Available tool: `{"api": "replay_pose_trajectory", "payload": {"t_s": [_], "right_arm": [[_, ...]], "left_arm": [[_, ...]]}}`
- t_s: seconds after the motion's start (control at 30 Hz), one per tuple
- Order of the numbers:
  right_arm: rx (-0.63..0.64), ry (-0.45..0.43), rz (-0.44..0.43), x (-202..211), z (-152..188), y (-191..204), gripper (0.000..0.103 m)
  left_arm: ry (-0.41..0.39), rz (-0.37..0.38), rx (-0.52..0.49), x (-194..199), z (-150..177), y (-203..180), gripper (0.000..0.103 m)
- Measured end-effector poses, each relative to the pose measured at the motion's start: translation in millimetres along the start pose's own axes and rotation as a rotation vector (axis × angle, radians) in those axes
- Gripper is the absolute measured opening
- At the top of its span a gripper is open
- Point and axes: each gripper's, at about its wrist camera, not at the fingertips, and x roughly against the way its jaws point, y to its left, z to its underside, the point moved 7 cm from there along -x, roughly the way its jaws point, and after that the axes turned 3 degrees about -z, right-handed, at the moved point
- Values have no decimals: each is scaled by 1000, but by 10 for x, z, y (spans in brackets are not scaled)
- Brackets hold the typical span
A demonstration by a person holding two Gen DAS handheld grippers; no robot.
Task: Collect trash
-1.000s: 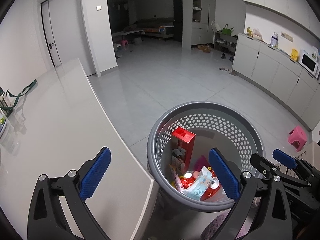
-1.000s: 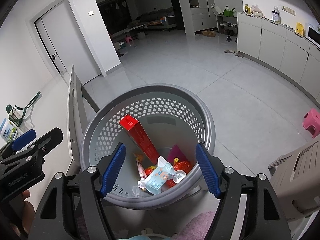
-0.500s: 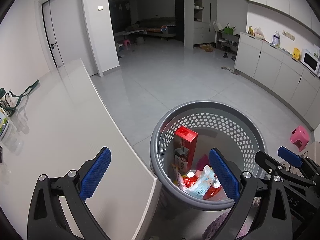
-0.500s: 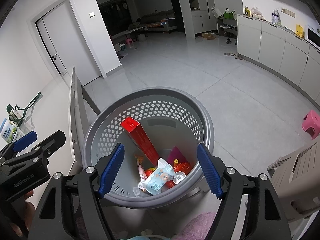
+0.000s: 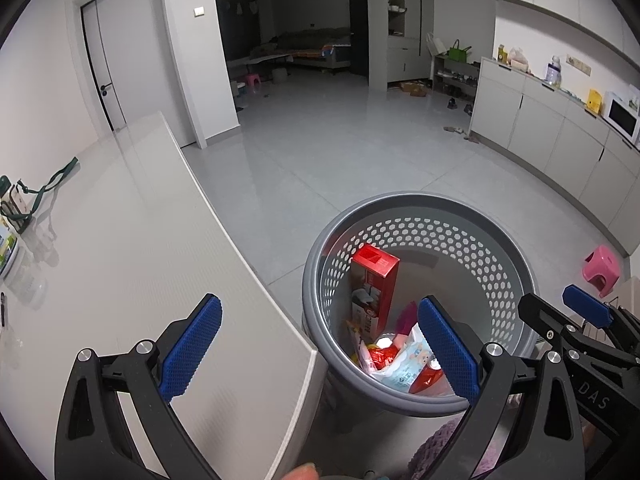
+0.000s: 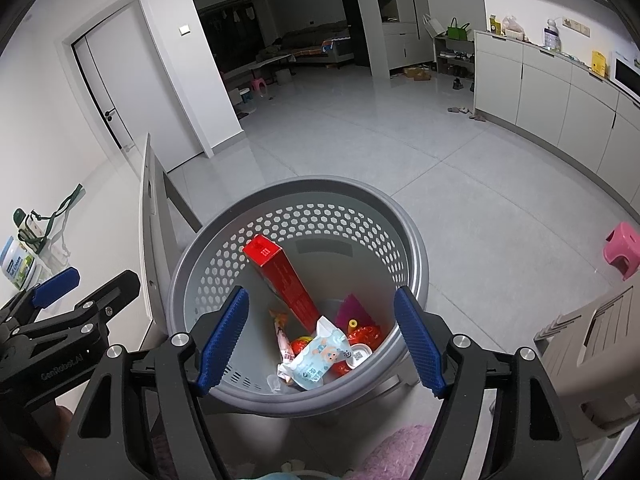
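Note:
A grey perforated basket stands on the floor beside the table's corner. Inside it are a tall red box leaning upright, a pale blue wipes packet and red wrappers. My left gripper is open and empty, with one pad over the tabletop and the other over the basket. In the right wrist view the basket lies straight below my right gripper, which is open and empty above the red box and the packet. Each view catches the other gripper at its edge: right gripper, left gripper.
The white table fills the left, with a green-strapped bottle at its far left. A pink stool and a grey plastic stool stand to the right. Cabinets line the right wall. Open tiled floor lies beyond the basket.

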Motion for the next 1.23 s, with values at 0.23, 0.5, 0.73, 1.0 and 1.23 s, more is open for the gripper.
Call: {"api": "replay_pose_trajectory", "payload": {"t_s": [0.23, 0.5, 0.73, 1.0, 1.23], "right_arm": [[6, 3, -2, -13, 15, 25, 72], [4, 1, -3, -15, 17, 29, 72], [9, 3, -3, -15, 18, 63, 72], [6, 2, -2, -14, 12, 76, 72], [3, 2, -4, -10, 11, 66, 72]], "left_arm": [[-3, -4, 2, -7, 3, 23, 97], [-4, -4, 3, -18, -2, 29, 97], [-5, -3, 5, -16, -1, 35, 97], [-11, -7, 6, 17, -13, 39, 97], [-9, -11, 7, 30, -17, 42, 97]]}}
